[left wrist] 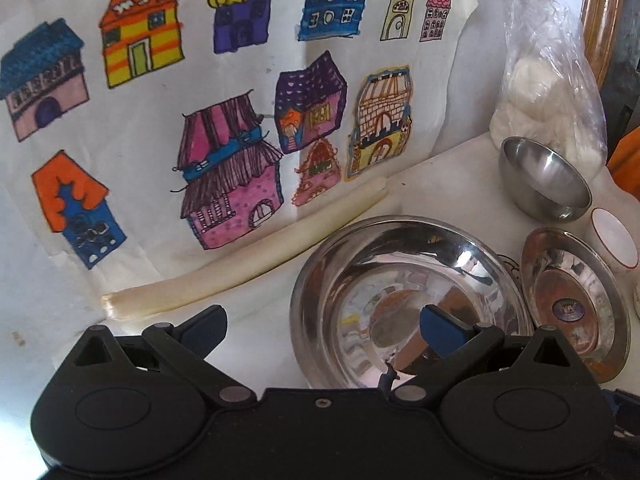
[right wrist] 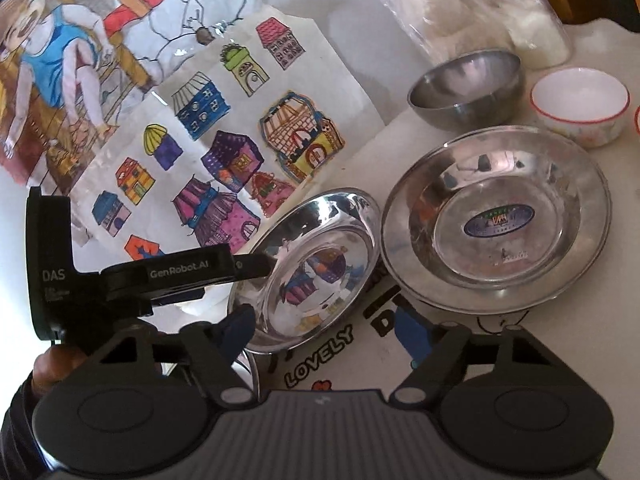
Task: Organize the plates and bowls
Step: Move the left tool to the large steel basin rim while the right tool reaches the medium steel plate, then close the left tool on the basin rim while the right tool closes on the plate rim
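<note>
Tilted steel plate: left rim raised off the surface, right rim beside the flat steel plate, which carries a sticker. Left hand-held gripper spread wide, one finger over the tilted plate's bowl, nothing clamped. Right hand-held gripper also wide open, empty, near the tilted plate's lower edge. Behind: steel bowl, white bowl, plastic bag, house drawings.

A shiny round steel plate sits tilted, its left rim raised, just beside a wider shallow steel plate with an oval sticker lying flat. Behind them stand a small rounded steel bowl and, beside it, a white red-rimmed ceramic bowl, both upright.
</note>
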Demonstrator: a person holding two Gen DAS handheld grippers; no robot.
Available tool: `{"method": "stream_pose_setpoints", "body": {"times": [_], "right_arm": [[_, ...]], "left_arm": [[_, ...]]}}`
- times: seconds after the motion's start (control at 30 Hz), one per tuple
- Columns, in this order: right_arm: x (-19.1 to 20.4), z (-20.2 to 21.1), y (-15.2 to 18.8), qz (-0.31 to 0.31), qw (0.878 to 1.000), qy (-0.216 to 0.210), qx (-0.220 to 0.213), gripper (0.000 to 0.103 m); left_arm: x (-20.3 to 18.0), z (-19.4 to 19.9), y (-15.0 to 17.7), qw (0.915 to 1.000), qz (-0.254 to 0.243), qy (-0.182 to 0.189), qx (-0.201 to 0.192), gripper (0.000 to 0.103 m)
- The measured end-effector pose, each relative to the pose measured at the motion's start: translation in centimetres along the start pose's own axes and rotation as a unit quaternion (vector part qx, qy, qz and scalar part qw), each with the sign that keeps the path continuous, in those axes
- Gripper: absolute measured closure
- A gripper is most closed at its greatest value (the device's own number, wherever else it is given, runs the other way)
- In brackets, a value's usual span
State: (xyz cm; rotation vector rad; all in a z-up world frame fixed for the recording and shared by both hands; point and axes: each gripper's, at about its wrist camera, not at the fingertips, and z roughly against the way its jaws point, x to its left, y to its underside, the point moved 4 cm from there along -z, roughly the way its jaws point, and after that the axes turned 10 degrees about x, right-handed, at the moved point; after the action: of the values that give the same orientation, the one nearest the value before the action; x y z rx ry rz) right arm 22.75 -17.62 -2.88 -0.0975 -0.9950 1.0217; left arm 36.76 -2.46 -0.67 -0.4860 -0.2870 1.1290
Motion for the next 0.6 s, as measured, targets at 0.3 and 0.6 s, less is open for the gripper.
{"method": "stream_pose_setpoints", "body": {"times": [0.3, 0.6], "right_arm": [[0.3, -1.6, -0.2, -0.018, 1.000, -0.006, 0.000, 0.047], [-0.1, -2.6, -0.6, -0.026, 1.000, 0.006, -0.003, 0.069]], "left_arm": [[0.7, -1.5, -0.5, 0.9989, 0.029, 0.019, 0.033, 0.025], [1.1, -2.2, -0.5, 0.9977, 0.048, 0.024, 0.042, 0.068]]}}
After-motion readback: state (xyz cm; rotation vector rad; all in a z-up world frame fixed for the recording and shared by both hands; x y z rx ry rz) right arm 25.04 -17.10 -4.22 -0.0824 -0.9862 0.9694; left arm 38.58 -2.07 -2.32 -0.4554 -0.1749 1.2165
